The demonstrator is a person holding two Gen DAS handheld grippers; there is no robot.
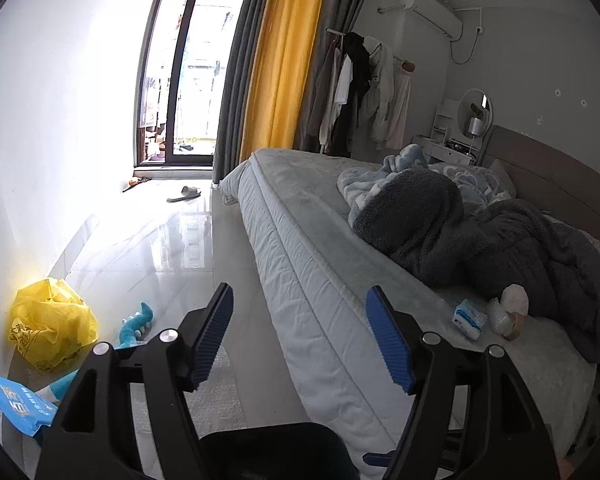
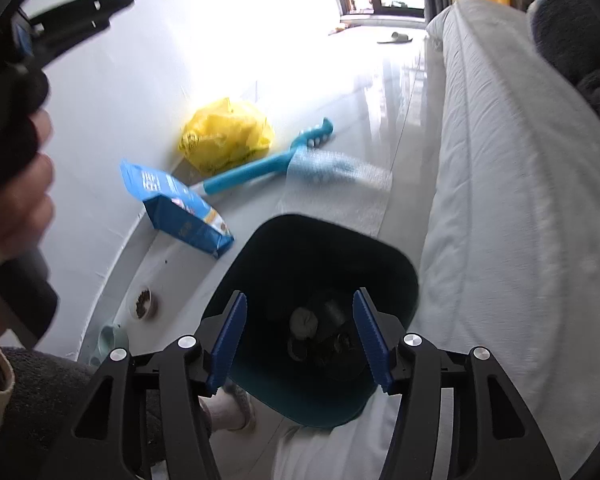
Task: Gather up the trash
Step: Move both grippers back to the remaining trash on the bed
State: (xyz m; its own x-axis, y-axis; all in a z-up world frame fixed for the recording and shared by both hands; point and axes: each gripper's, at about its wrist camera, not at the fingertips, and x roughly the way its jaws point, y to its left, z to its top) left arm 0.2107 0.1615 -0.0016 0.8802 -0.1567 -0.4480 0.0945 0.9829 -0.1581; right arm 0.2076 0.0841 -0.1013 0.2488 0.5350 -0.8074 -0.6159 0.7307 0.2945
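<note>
My right gripper [image 2: 300,336] is open and empty, held right above a dark teal trash bin [image 2: 324,404] that stands on the floor beside the bed; crumpled trash [image 2: 305,322] lies at its bottom. My left gripper [image 1: 300,336] is open and empty, over the bed's edge. On the bed [image 1: 324,240] near the blankets lie a small tissue pack [image 1: 467,318], a crumpled clear wrapper [image 1: 500,316], a white wad [image 1: 515,298] and a tape roll [image 1: 514,325]. A yellow plastic bag [image 2: 226,134] sits on the floor by the wall; it also shows in the left wrist view [image 1: 52,322].
A blue box [image 2: 176,208], a teal toy [image 2: 268,160] and a sheet of bubble wrap [image 2: 336,184] lie on the glossy floor. Pet bowls [image 2: 142,304] stand by the wall. A slipper [image 1: 185,193] lies near the window. Grey blankets [image 1: 480,236] are piled on the bed.
</note>
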